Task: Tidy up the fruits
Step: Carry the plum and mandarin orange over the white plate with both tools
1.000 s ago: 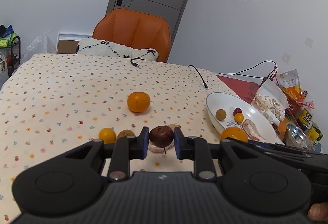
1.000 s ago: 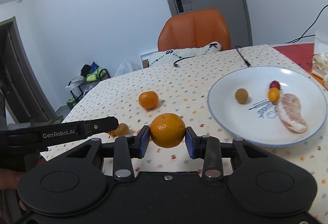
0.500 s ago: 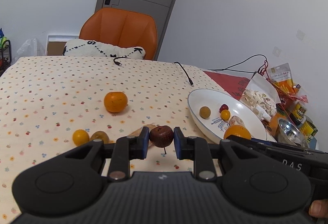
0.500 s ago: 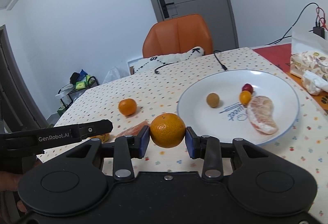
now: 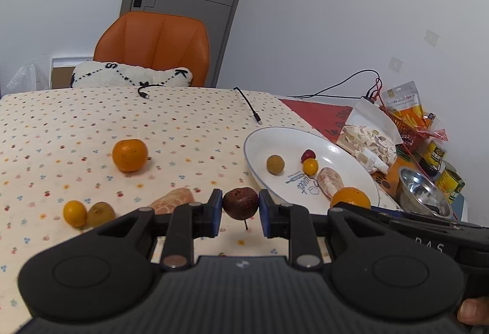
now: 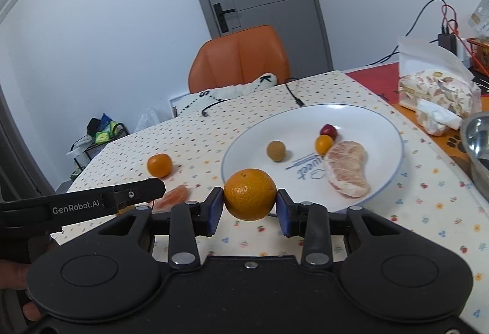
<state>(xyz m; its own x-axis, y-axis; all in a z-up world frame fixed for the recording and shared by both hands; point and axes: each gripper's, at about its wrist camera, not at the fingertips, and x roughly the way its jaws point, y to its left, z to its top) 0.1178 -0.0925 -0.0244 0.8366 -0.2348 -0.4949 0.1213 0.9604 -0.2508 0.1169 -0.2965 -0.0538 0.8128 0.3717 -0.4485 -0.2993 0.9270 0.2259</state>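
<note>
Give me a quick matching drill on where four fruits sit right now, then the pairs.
Things:
1. dark red fruit with a stem
2. large mandarin
3. peeled citrus segment
4. small brown fruit beside a kumquat

Places:
A. on the white plate
B. on the tablecloth
C. in the left claw
D. in the right claw

Pairs: 1-C, 2-D, 3-A, 4-B

Floral-clothed table (image 5: 189, 132) bearing plate (image 5: 259, 138), tangerine (image 5: 129, 154)
</note>
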